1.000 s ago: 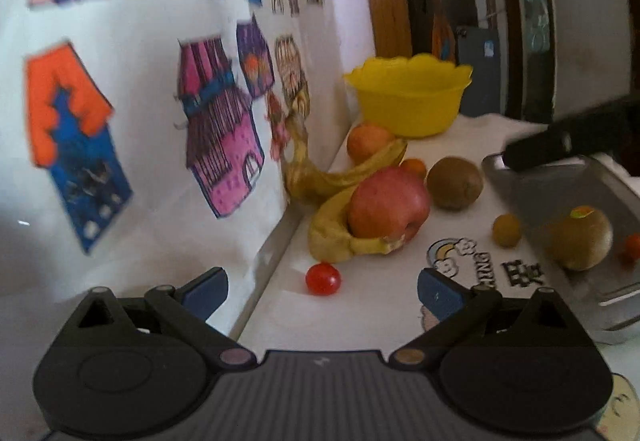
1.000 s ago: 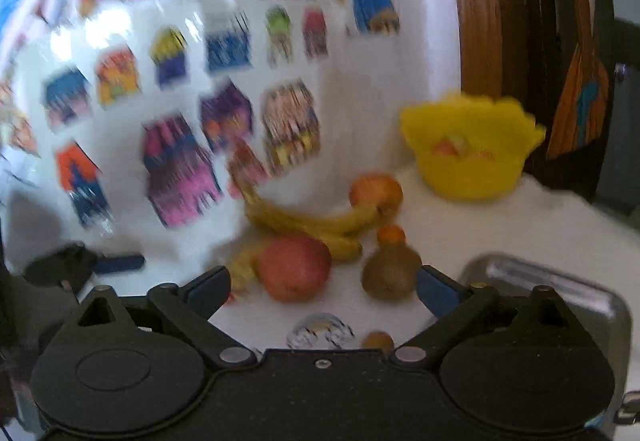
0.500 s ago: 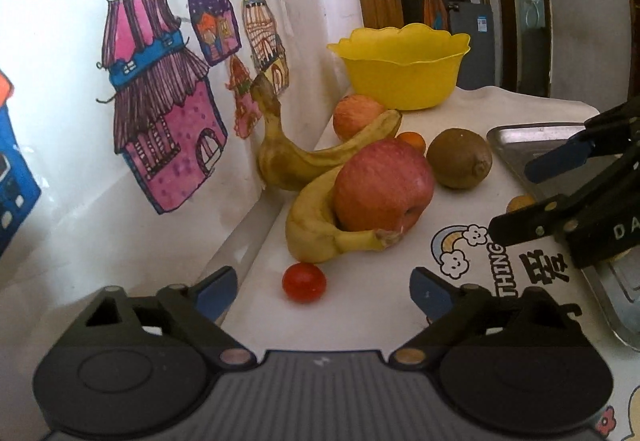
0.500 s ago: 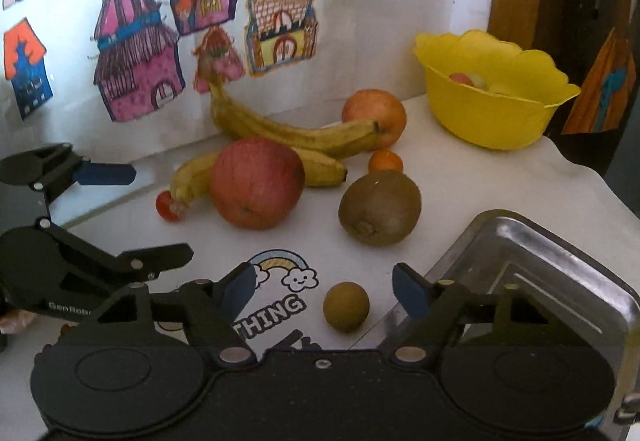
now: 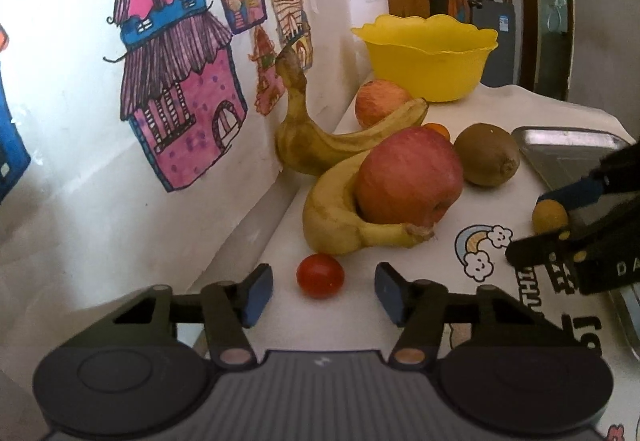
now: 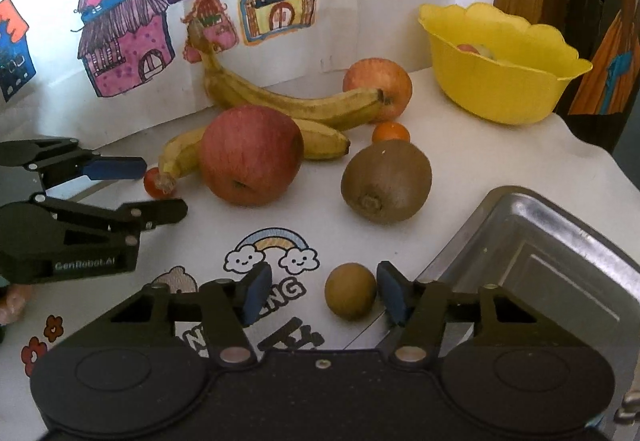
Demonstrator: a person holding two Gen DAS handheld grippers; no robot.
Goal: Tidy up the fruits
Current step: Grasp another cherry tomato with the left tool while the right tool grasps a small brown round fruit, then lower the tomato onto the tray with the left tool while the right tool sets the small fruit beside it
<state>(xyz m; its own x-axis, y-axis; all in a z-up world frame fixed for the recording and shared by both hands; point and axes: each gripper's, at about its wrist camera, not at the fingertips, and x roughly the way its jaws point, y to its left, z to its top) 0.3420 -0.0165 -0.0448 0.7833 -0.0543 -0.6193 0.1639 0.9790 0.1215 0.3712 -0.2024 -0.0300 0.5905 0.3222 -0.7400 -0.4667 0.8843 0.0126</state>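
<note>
A cherry tomato [image 5: 320, 276] lies on the white tablecloth between the pads of my left gripper [image 5: 323, 295]. The jaws are closing and neither pad touches it. In the right wrist view a small round brown fruit [image 6: 351, 297] sits between the pads of my right gripper [image 6: 323, 293]. It lies close to the right pad and well clear of the left one, and these jaws are closing too. Behind them lie a big red apple [image 6: 250, 157], two bananas [image 6: 296, 107], a kiwi [image 6: 386, 181], a tiny orange [image 6: 391, 132] and a second apple [image 6: 378, 87].
A yellow bowl [image 6: 500, 89] with some fruit inside stands at the back right. A metal tray [image 6: 540, 261] sits just right of my right gripper. A wall with house drawings [image 5: 180, 101] runs along the table's left edge.
Both grippers have come down and closer to the table, and both pairs of jaws have narrowed. The tomato now sits between the left pads, the small brown fruit between the right pads.
</note>
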